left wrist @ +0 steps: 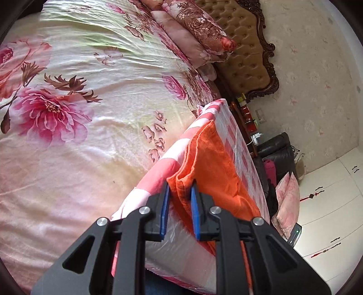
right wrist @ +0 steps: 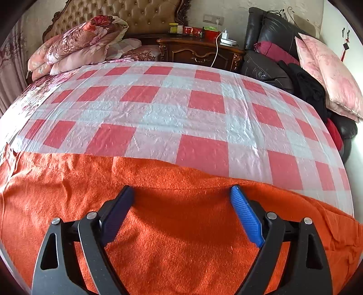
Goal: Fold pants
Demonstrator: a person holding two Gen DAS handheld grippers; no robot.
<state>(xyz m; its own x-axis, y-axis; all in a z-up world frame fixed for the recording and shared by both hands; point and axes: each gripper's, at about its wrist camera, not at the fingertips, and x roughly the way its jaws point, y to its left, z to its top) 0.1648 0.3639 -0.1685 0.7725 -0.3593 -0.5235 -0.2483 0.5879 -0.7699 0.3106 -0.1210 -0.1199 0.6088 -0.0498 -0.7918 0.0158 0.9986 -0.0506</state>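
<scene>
The orange pants point(right wrist: 172, 227) lie spread over a red-and-white checked plastic sheet point(right wrist: 181, 109) on the bed. In the left wrist view my left gripper point(left wrist: 180, 188) is shut on a folded edge of the orange pants point(left wrist: 211, 163), with the cloth pinched between the blue pads point(left wrist: 163, 211) at the sheet's edge. In the right wrist view my right gripper point(right wrist: 181, 192) is open wide, its blue fingertips point(right wrist: 246, 215) resting just above the flat cloth near the pants' far edge, with nothing between them.
A floral bedspread point(left wrist: 68, 113) covers the bed to the left. Folded quilts point(right wrist: 77, 43) lie by the tufted headboard point(right wrist: 136, 13). A wooden nightstand point(right wrist: 199, 50), a black leather chair point(right wrist: 272, 45) and a pink pillow point(right wrist: 329, 72) stand beyond the sheet.
</scene>
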